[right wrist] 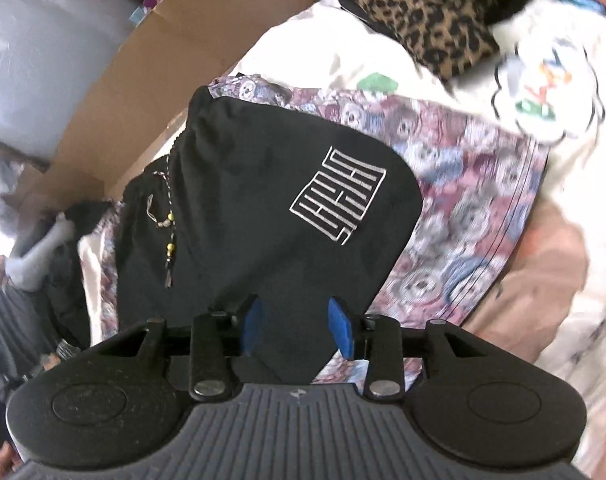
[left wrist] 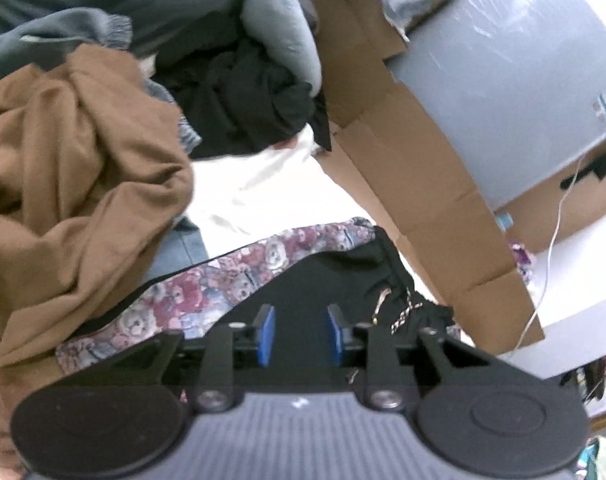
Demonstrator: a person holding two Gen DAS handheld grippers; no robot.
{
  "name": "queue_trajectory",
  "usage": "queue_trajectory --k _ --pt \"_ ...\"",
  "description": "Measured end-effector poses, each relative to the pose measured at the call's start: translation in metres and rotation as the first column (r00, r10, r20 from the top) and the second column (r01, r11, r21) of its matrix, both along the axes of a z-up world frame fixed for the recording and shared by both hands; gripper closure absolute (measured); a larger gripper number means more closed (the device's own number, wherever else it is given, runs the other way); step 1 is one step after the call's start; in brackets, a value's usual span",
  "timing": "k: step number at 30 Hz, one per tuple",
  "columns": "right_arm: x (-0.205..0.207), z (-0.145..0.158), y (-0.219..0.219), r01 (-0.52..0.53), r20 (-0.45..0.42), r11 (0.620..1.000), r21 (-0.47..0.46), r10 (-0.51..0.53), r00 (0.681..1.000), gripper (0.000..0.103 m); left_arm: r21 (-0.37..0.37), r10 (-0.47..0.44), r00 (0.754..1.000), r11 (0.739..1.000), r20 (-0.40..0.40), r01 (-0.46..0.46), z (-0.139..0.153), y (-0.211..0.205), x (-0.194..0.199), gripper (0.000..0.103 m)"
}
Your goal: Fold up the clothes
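Observation:
A black garment (right wrist: pixel 263 200) with a white line logo and a beaded drawstring lies folded on a bear-print cloth (right wrist: pixel 463 184). My right gripper (right wrist: pixel 297 326) hovers over its near edge, blue pads apart and nothing pinched between them. In the left wrist view the same black garment (left wrist: pixel 343 280) lies on the bear-print cloth (left wrist: pixel 207 284), drawstring to the right. My left gripper (left wrist: pixel 301 332) hangs above it, open, with its pads clear of the fabric.
A crumpled brown garment (left wrist: pixel 75 168) is piled at the left, with grey and black clothes (left wrist: pixel 239 100) behind it. A cardboard box (left wrist: pixel 423 184) and a grey bin (left wrist: pixel 515 72) stand to the right. A leopard-print cushion (right wrist: pixel 423 8) lies on the white bedding (right wrist: pixel 327 56).

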State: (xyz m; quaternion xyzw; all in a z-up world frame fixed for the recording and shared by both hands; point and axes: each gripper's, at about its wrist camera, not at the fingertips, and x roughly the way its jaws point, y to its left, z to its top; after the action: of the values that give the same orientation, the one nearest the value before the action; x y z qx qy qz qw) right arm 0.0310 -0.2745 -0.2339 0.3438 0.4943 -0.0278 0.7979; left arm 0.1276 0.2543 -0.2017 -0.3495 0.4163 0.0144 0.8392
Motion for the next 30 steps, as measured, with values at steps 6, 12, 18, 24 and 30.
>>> queue_trajectory --k 6,12,18,24,30 --pt "0.018 0.028 -0.012 -0.082 -0.029 0.993 -0.085 0.08 0.996 0.058 0.054 -0.074 0.997 0.996 0.021 0.073 0.023 -0.013 0.03 0.07" --pt "0.043 0.062 -0.027 -0.179 -0.055 0.969 -0.171 0.172 0.984 0.058 0.114 -0.131 0.991 0.986 0.043 0.125 0.047 -0.023 0.061 0.068" --pt "0.075 0.073 -0.04 -0.248 -0.036 0.944 -0.218 0.246 0.969 0.058 0.19 -0.173 0.985 0.968 0.026 0.165 0.05 -0.044 0.095 0.068" --pt "0.1 0.05 -0.053 -0.3 0.001 0.917 -0.262 0.311 0.95 0.058 0.202 -0.247 0.969 0.949 -0.001 0.243 0.038 -0.067 0.13 0.068" --pt "0.123 0.013 -0.057 -0.349 0.012 0.895 -0.278 0.367 0.93 0.059 0.282 -0.255 0.965 0.923 -0.063 0.262 0.018 -0.08 0.162 0.068"
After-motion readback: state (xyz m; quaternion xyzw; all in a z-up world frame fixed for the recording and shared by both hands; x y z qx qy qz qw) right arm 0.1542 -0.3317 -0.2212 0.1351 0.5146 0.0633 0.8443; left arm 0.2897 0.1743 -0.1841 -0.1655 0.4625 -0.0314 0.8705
